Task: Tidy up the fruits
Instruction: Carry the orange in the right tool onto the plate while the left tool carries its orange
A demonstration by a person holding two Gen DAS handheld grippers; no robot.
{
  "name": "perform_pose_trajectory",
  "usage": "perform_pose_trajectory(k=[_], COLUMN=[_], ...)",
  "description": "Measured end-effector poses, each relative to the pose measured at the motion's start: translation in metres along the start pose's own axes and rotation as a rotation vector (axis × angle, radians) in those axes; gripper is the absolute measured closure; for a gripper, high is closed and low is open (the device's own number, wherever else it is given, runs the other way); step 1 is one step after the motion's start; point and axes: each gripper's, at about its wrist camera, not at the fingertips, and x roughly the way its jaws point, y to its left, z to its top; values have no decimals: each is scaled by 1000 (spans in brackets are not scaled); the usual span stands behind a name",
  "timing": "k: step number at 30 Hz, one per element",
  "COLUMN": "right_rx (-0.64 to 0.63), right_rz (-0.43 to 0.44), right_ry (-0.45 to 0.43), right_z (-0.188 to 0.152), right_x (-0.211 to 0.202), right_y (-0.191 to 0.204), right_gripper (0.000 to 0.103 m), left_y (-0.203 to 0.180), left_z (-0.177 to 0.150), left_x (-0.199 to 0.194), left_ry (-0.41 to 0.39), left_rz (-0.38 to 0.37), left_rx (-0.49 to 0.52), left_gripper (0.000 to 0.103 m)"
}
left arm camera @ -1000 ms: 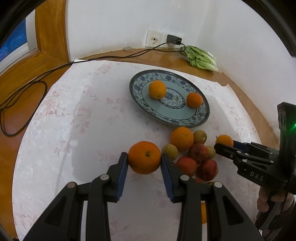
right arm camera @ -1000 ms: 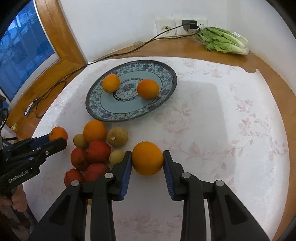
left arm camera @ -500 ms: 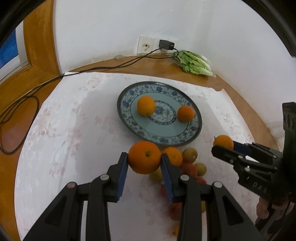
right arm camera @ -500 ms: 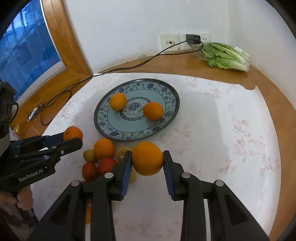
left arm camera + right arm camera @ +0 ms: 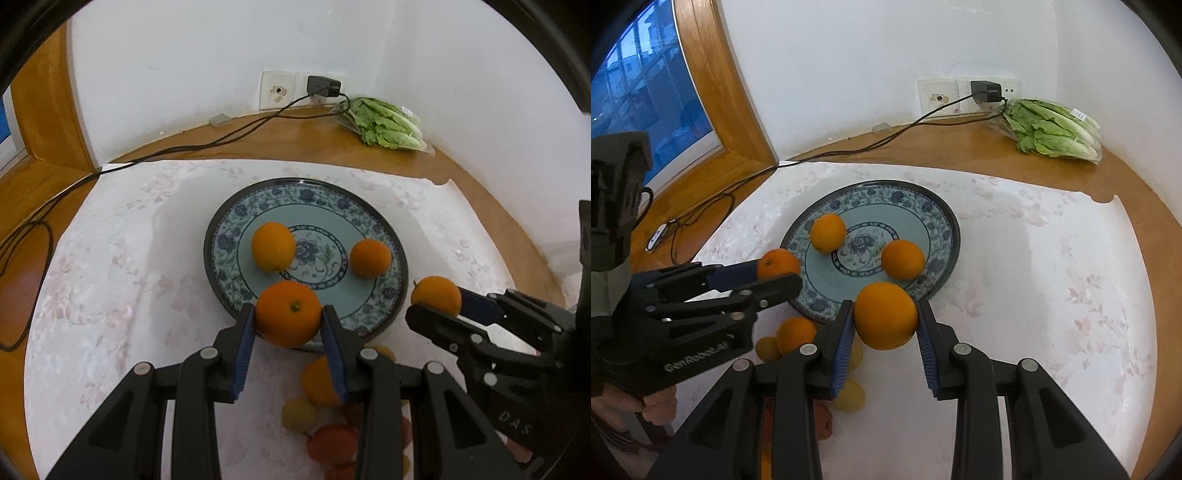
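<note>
A blue patterned plate (image 5: 229,240) (image 5: 945,221) on the white cloth holds two oranges (image 5: 273,245) (image 5: 370,257). My left gripper (image 5: 289,321) is shut on an orange (image 5: 288,314), held over the plate's near rim; it also shows in the right wrist view (image 5: 777,264). My right gripper (image 5: 885,317) is shut on another orange (image 5: 885,315) above the plate's near rim; it shows in the left wrist view (image 5: 436,295) at the plate's right side. A pile of loose fruit (image 5: 325,424) (image 5: 794,334) lies below the grippers, partly hidden.
A bag of lettuce (image 5: 384,123) (image 5: 1052,129) lies at the back right on the wooden sill. A black cable (image 5: 184,147) runs from a wall charger (image 5: 323,86) along the back and left. A window (image 5: 646,92) is at the left.
Both grippers have risen and moved forward with their oranges, from over the fruit pile to the plate's near rim. The pile has dropped under the fingers.
</note>
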Motion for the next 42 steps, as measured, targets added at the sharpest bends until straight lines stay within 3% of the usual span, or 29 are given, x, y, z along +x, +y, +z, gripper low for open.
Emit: perform_pose_trajectory(k=[13,42], right_rx=[7,3], right_rz=[-10,-31], right_ry=[10,-16], right_z=[8,19], right_x=[26,49], right_y=[-4,-9], right_gripper=[69,69], left_y=[9,11], left_z=[9,23], left_x=[27,44], left_ry=[14,-10], left_rz=[-6,4], left_rx=[-28,-12], left_gripper=[66,66])
